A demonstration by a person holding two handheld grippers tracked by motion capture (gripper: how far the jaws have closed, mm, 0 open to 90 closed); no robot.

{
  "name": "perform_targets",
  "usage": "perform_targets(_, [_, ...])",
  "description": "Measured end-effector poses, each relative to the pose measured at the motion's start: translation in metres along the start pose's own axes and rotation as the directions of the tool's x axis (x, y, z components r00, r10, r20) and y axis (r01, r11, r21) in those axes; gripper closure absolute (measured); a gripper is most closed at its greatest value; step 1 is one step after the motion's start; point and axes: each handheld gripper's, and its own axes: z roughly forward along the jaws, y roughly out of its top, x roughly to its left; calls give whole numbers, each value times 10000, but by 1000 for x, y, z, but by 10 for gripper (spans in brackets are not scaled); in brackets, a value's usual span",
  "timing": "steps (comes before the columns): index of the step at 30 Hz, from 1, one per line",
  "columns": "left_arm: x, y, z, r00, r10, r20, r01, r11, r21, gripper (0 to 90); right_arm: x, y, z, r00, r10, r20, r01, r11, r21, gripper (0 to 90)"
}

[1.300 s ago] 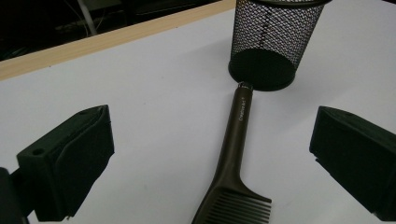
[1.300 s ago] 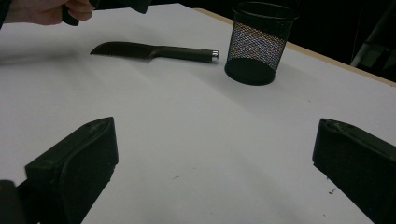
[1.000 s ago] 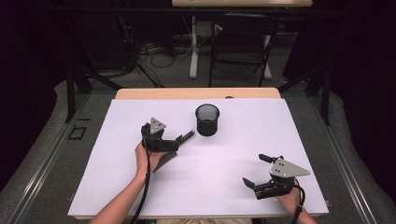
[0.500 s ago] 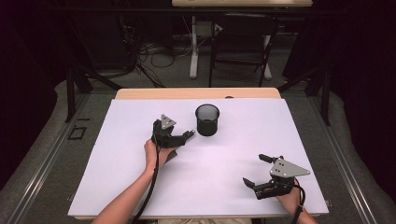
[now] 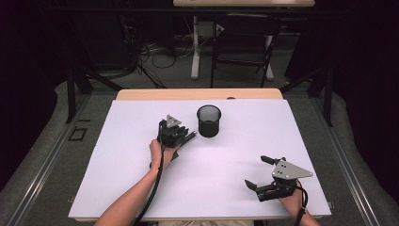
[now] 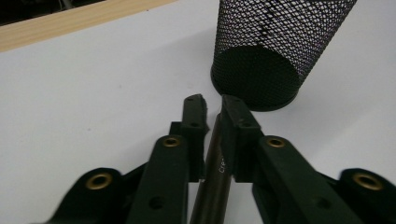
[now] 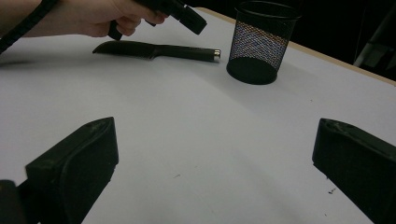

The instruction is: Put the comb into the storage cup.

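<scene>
A dark pen with a silver end lies flat on the white table, its tip close to a black mesh cup. My left gripper hovers just above the pen, pointing at the cup. Its jaws stand a narrow gap apart, and the pen shows through that gap below them, not pinched. The right gripper view shows the left gripper clear of the pen. My right gripper rests near the table's front right, wide open, with nothing between its jaws.
A white sheet covers the table, with a wooden strip along the far edge. Beyond the table are a dark chair, table legs and cables on the floor.
My left gripper has moved right and a little farther away, closer to the mesh cup. The right gripper has stayed still.
</scene>
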Motion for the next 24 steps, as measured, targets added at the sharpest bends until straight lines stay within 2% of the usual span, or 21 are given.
perform_targets(4, [-1, 1, 3, 9997, 125, -194, -120, 9997, 222, 897, 1, 0, 1, 10000, 61, -20, -61, 10000, 22, 1])
perform_targets(15, [-2, 0, 17, 9992, 171, -368, -138, 9962, 864, 900, 0, 0, 0, 10000, 0, -29, 0, 10000, 9, 1])
perform_targets(24, [-4, -1, 23, 9991, 287, -306, -254, 9943, 1035, 900, 0, 0, 0, 10000, -33, -43, 33, 10000, -17, 2])
